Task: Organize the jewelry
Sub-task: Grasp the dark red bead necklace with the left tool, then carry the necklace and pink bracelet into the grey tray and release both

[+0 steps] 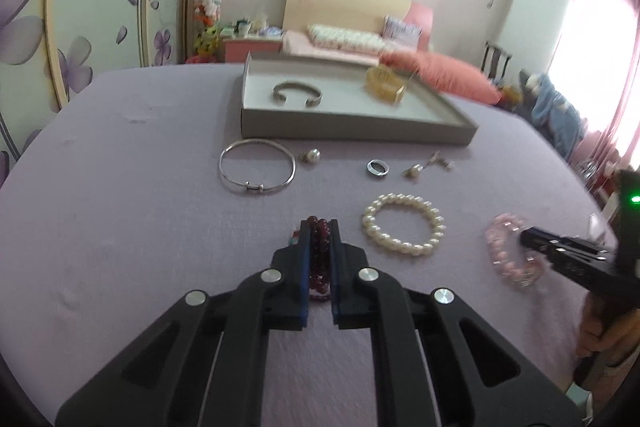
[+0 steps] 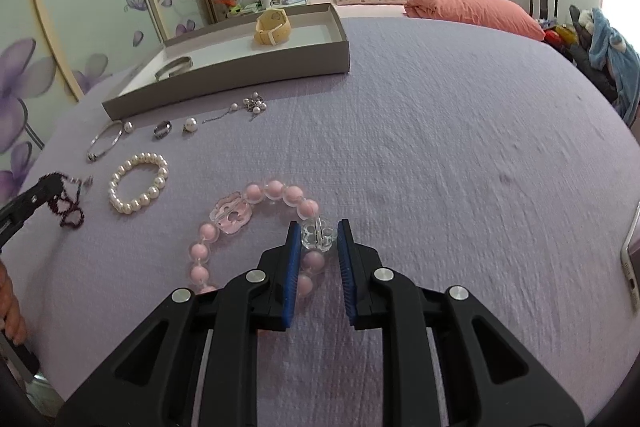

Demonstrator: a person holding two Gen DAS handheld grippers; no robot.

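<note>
My left gripper (image 1: 320,227) is shut on a dark red bead bracelet (image 1: 320,259), which also shows in the right wrist view (image 2: 68,211). My right gripper (image 2: 318,231) is open around the clear bead of a pink bead bracelet (image 2: 256,211) on the purple cloth; the bracelet also shows in the left wrist view (image 1: 508,259). A grey tray (image 1: 352,127) holds a silver cuff (image 1: 298,93) and a yellow watch (image 1: 386,85).
On the cloth lie a pearl bracelet (image 1: 404,225), a silver bangle (image 1: 258,171), a pearl earring (image 1: 312,155), a ring (image 1: 378,167) and a drop earring (image 1: 428,167). A phone (image 2: 632,259) lies at the right edge. A bed stands behind the table.
</note>
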